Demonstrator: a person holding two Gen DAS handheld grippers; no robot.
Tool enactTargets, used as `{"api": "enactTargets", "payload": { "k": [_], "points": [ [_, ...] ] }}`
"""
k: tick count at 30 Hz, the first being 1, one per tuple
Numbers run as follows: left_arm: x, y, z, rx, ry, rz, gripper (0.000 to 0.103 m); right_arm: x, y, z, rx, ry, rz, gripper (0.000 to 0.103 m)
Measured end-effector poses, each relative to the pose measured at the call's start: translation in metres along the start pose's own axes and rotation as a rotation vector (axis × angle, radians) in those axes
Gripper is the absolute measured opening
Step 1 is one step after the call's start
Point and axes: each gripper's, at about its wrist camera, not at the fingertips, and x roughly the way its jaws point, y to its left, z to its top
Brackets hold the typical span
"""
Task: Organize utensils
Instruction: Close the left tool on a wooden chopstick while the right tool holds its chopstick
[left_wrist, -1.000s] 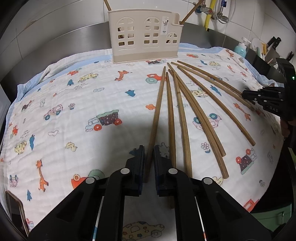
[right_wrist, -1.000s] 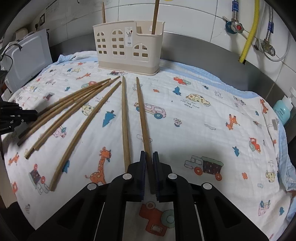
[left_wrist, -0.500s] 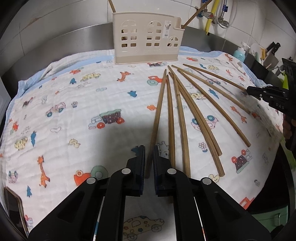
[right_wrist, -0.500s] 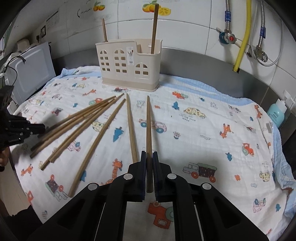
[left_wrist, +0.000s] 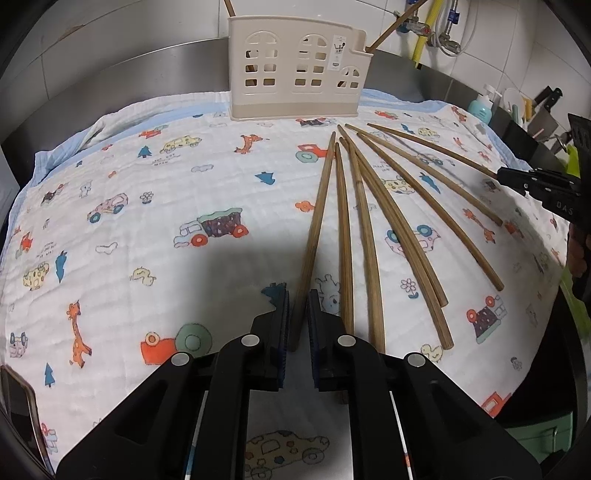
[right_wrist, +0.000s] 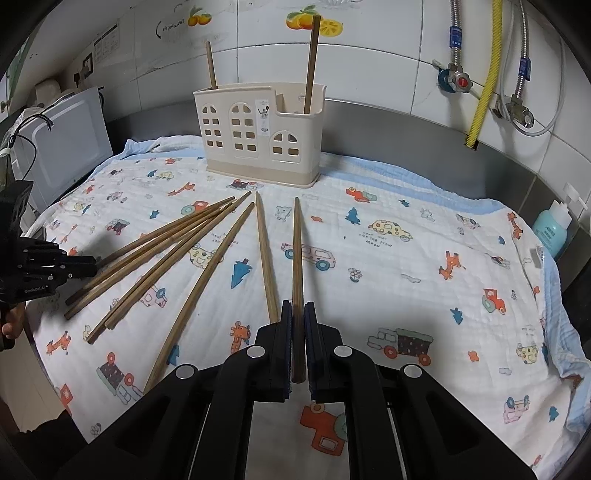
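Observation:
Several long wooden chopsticks (left_wrist: 364, 221) lie fanned on a cartoon-print cloth (left_wrist: 147, 206). A beige utensil caddy (left_wrist: 297, 68) with window cut-outs stands at the back and holds two chopsticks upright; it also shows in the right wrist view (right_wrist: 260, 133). My left gripper (left_wrist: 297, 301) is shut on the near end of the leftmost chopstick (left_wrist: 314, 229), which rests on the cloth. My right gripper (right_wrist: 297, 314) is shut on another chopstick (right_wrist: 296, 266) and holds it lifted above the cloth, pointing at the caddy. The right gripper also shows in the left wrist view (left_wrist: 517, 177).
A steel counter rim and tiled wall run behind the caddy. A blue soap bottle (right_wrist: 554, 229) stands at the right edge. Pipes and a yellow hose (right_wrist: 484, 74) hang on the wall. A white appliance (right_wrist: 62, 144) sits at the left. Knives (left_wrist: 546, 107) stand far right.
My right gripper has risen and lifted its chopstick off the cloth. My left gripper has stayed shut on its chopstick with little movement.

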Motion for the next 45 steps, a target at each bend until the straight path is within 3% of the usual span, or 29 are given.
{"api": "enactTargets", "payload": {
  "k": [7, 20, 35, 45],
  "points": [
    [0.002, -0.012, 0.001, 0.067, 0.010, 0.062, 0.009, -0.002, 0.001, 0.002, 0.004, -0.010, -0.002, 0.007],
    [-0.020, -0.018, 0.012, 0.067, -0.031, 0.085, 0.008, -0.028, 0.004, 0.019, 0.020, -0.060, -0.013, 0.007],
    [-0.062, -0.017, 0.047, 0.043, -0.189, 0.004, 0.006, -0.062, 0.013, 0.072, 0.032, -0.148, -0.005, 0.006],
    [-0.064, -0.018, 0.044, 0.064, -0.186, -0.007, 0.004, -0.070, 0.023, 0.086, 0.010, -0.175, 0.000, 0.006]
  ]
}}
